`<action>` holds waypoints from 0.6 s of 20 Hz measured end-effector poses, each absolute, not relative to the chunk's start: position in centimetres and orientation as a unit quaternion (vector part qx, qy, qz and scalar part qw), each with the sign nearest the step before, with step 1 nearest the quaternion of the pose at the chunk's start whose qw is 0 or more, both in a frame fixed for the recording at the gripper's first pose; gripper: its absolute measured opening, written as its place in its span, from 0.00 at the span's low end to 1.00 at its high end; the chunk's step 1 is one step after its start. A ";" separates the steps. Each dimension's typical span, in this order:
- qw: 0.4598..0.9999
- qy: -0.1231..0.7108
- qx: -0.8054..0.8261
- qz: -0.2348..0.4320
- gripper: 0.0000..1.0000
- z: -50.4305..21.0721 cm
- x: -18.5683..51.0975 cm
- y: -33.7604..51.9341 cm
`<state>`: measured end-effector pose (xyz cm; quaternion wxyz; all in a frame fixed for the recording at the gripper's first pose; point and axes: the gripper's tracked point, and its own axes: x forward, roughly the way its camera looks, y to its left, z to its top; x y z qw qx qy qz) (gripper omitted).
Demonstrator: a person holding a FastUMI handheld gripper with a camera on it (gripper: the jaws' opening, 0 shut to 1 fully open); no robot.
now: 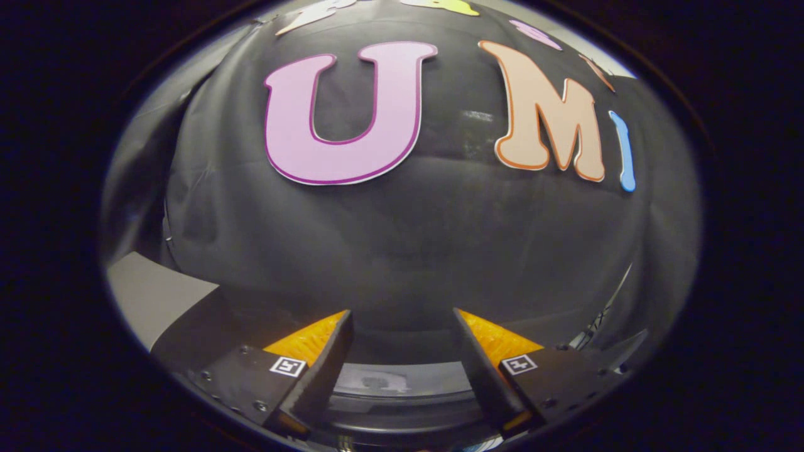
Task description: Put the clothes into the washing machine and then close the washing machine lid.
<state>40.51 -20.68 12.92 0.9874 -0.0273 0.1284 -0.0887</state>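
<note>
While gripper (402, 320) faces black cloth wall (402, 251), fingers stand apart, grasping nothing; curved washing machine rim (402, 402) lies low between them.

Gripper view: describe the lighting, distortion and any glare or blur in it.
Gripper view: dim light, the black cloth wall darkest low down; strong fisheye bending bulges the wall and curves the rim of the washing machine between the fingers; a faint pale sheen sits on the cloth and on that rim; the open gripper looks sharp, holding nothing.
</note>
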 end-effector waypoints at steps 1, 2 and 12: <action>0.987 0.131 -0.028 -0.089 0.97 12.7 40.3 -20.6; 0.987 0.133 -0.027 -0.090 0.97 12.5 40.0 -20.6; 0.983 0.139 -0.031 -0.112 0.98 11.8 37.8 -21.0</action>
